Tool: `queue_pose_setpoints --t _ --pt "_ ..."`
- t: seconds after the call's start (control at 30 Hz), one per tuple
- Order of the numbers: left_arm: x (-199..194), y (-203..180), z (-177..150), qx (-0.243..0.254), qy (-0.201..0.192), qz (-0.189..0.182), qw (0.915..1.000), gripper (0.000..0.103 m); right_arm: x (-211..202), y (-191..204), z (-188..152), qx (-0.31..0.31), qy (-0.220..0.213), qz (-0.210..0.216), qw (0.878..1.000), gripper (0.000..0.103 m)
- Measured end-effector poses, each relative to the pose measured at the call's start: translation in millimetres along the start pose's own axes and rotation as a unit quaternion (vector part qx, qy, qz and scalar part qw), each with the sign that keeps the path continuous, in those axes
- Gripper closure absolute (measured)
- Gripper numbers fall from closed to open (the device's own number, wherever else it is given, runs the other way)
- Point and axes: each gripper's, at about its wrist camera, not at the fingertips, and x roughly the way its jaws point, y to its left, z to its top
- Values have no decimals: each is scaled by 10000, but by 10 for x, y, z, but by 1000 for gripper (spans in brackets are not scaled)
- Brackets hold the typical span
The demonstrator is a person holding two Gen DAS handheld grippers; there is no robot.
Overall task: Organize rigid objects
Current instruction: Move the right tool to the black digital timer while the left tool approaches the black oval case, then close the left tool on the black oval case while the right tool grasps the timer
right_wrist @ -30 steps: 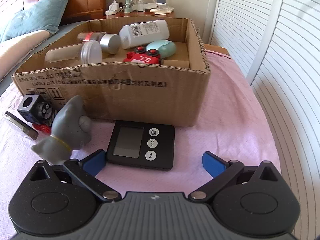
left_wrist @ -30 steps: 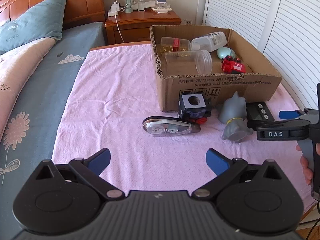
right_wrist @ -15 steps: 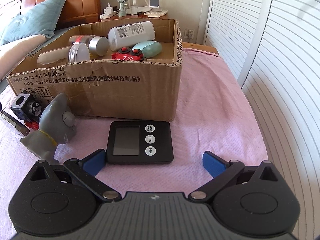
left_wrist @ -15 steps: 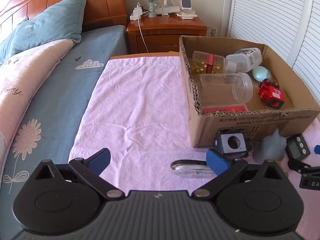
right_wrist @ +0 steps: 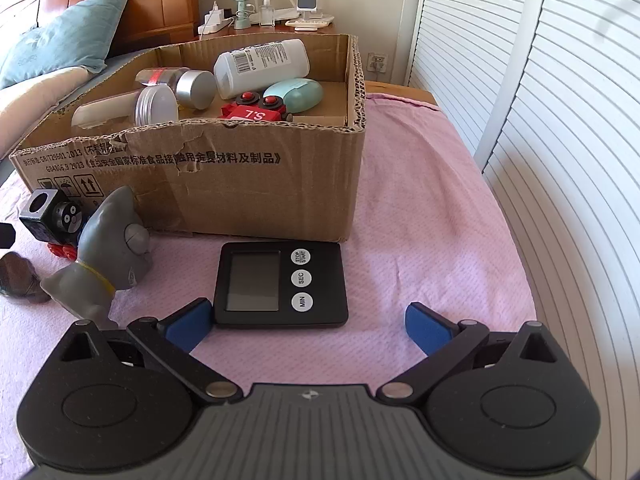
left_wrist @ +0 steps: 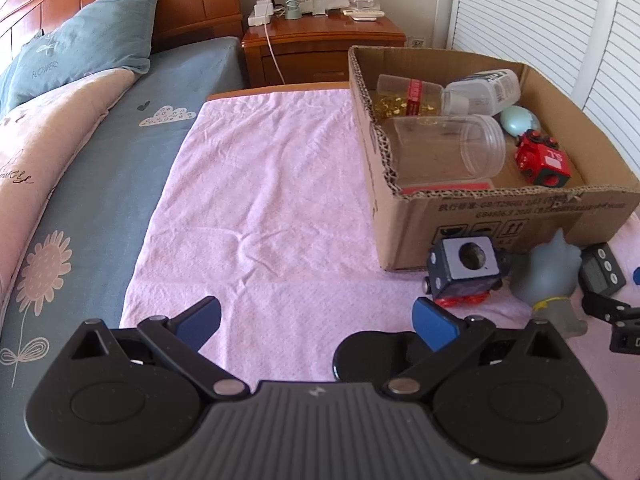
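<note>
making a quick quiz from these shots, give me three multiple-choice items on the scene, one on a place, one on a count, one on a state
1. Where does the black timer lie?
A. inside the cardboard box
B. on the pink cloth in front of the box
C. on the nightstand

2. How many round white buttons does the timer show?
A. one
B. three
C. five

3. How do the right tongs stand?
A. open, holding nothing
B. shut on the timer
C. shut on the grey toy figure

Answers:
1 B: it lies flat on the pink cloth, in front of the cardboard box.
2 B: STOP/START, SEC and MIN.
3 A: the blue tips are spread wide.
</note>
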Motion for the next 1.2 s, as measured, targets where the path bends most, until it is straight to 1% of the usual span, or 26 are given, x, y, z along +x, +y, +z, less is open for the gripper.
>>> queue_pose_setpoints --t 0.07,0.2,0.3,0.37,0.47,0.53,0.77,0.9,0.97,1.2 --pt "-52 -51 -34 70 -31 -147 9999 2 0 0 0 -1 4 1 10000 0" --pt "-56 -190 -129 156 79 -580 9982 2 2 -1 -3 -14 -4 13 10000 0" --pt "31 -287 -205 128 220 -680 9974 2 -1 -1 -4 -17 -4 14 10000 0" --pt "81 -326 -247 112 244 -675 9974 2 -1 0 -5 -22 -7 20 10000 0" --pt "136 -343 -307 86 276 -572 9979 2 -9 1 -13 -32 -19 27 10000 0" --pt "139 -348 -344 132 207 -436 9987 2 -10 1 -12 -34 -20 27 10000 0" --pt "90 -146 -479 -8 -54 -365 9993 1 -18 -2 -26 -39 -57 33 10000 0" --pt "85 -167 -477 -111 -19 -291 9995 1 -22 -4 -32 -41 -80 33 10000 0" --pt "79 -223 -470 -81 -7 -313 9995 1 -24 -2 -35 -40 -91 32 9999 0" --pt "135 -362 -387 -143 -60 -259 9995 1 -31 -3 -56 -41 -144 31 9999 0"
